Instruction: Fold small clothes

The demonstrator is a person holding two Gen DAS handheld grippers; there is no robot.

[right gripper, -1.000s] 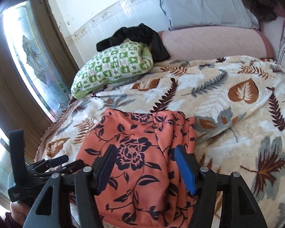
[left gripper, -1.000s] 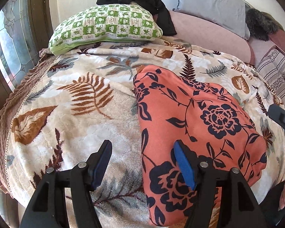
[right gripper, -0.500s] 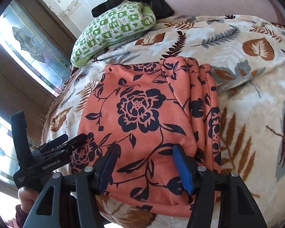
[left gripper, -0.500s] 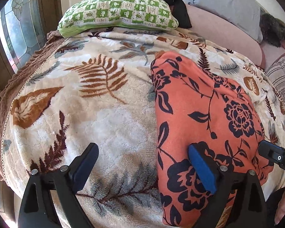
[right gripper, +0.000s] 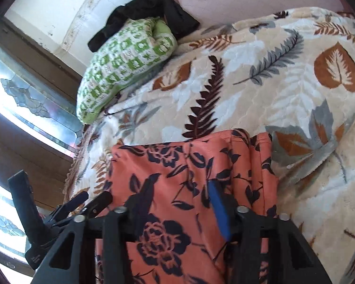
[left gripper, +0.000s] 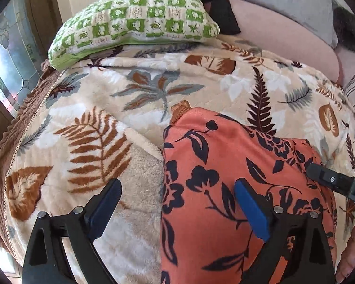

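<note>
open leaf-print blanket [left gripper: 135,99] left of orange garment [left gripper: 213,189], green pillow [left gripper: 135,26] blocking far edge

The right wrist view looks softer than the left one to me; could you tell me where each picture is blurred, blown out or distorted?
Right wrist view: motion-smeared overall, worst on the blue pad; window blown out white. Left wrist view: sharper, evenly lit, orange floral garment crisp; window not overexposed. Both: strong fisheye bulge, dark corners.

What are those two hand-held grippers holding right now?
Left hand-held gripper is open, holding nothing. Right hand-held gripper has been closing over the orange cloth; a grip cannot be told.
</note>
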